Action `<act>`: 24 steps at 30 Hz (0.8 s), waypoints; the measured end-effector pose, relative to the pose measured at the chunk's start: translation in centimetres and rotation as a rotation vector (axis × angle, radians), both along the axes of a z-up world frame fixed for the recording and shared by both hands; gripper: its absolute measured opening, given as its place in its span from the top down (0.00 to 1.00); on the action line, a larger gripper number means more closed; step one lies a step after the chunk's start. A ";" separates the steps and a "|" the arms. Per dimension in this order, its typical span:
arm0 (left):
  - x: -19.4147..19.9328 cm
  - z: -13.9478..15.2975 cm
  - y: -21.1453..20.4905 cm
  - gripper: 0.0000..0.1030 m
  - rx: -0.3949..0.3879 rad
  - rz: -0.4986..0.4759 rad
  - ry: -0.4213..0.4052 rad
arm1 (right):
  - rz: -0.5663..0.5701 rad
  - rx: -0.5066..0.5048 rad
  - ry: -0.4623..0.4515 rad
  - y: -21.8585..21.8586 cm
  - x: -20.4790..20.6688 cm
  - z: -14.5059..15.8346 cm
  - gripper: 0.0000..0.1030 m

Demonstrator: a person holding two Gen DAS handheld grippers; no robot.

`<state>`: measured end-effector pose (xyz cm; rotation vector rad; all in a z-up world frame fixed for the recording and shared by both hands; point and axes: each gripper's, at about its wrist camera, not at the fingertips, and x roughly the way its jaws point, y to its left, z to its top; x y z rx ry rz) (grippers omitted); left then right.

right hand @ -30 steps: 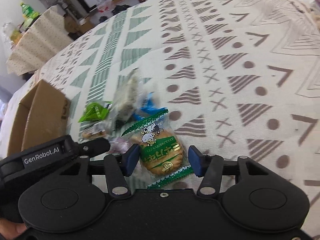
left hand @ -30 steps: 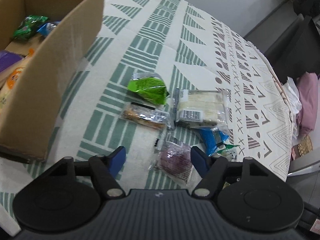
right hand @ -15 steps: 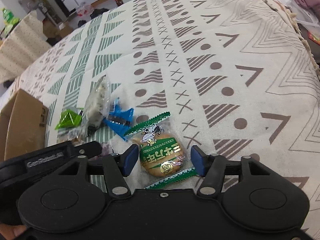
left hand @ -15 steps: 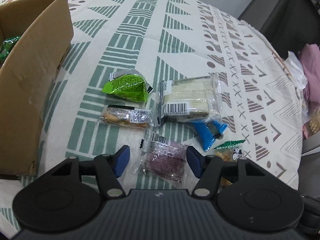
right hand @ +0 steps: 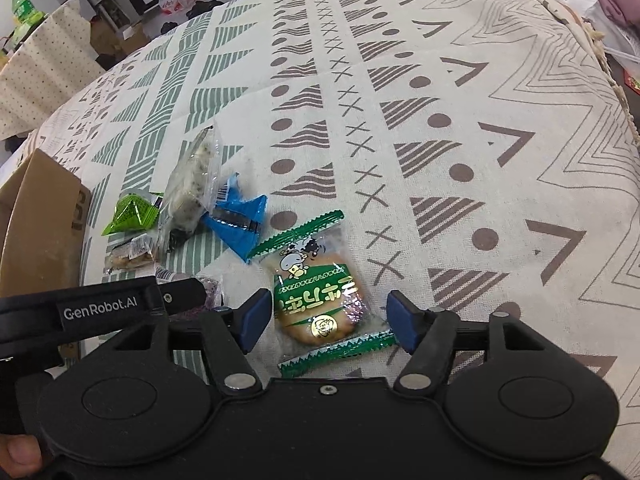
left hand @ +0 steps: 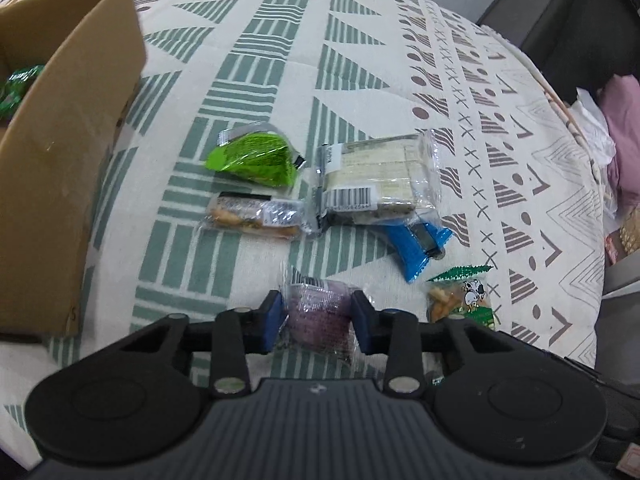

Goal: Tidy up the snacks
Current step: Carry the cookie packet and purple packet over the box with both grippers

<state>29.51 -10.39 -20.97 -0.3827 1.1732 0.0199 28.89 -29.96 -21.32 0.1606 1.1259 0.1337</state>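
On the patterned tablecloth lies a purple snack pack (left hand: 320,314). My left gripper (left hand: 318,318) points down at it, its jaws closing, and both blue pads touch the wrapper's sides. A green cookie pack with a cow picture (right hand: 316,304) lies flat between the fingers of my right gripper (right hand: 330,320). Its jaws are opening and the pads stand clear of the pack. The same cookie pack (left hand: 460,300) shows at the right in the left wrist view. A cardboard box (left hand: 60,160) with snacks inside stands at the left.
Beyond the purple pack lie a bright green pouch (left hand: 256,158), a clear pack of brown biscuits (left hand: 256,216), a beige wafer pack (left hand: 380,168) and a blue wrapper (left hand: 416,244). The cloth's edge drops off at the right, past it a dark chair and pink fabric (left hand: 620,120).
The left gripper's jaws have narrowed from wide apart onto the purple pack. The right gripper's jaws have widened around the cookie pack, which has stayed on the cloth.
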 end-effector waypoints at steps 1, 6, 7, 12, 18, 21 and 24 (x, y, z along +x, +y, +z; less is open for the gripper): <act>-0.3 0.1 0.3 0.68 -0.010 0.008 -0.002 | 0.009 -0.007 -0.006 0.2 0.0 0.1 0.37; -1.2 0.8 1.7 0.70 0.001 0.046 -0.011 | 0.035 -0.033 -0.031 0.7 0.0 0.2 0.36; -1.3 1.0 2.0 0.70 0.004 0.050 -0.014 | 0.031 -0.035 -0.031 0.7 0.2 0.1 0.36; -2.0 2.5 2.9 0.70 0.022 0.078 -0.042 | 0.037 -0.066 -0.047 0.9 0.5 -0.1 0.36; -3.3 4.5 3.5 0.71 0.037 0.092 -0.085 | 0.044 -0.055 -0.041 1.0 0.1 0.1 0.53; -4.0 5.6 4.0 0.71 0.046 0.106 -0.111 | 0.041 -0.019 -0.063 1.0 -0.4 1.0 0.54; -4.9 6.8 4.5 0.72 0.051 0.123 -0.137 | 0.034 0.015 -0.096 1.2 -1.0 2.2 0.54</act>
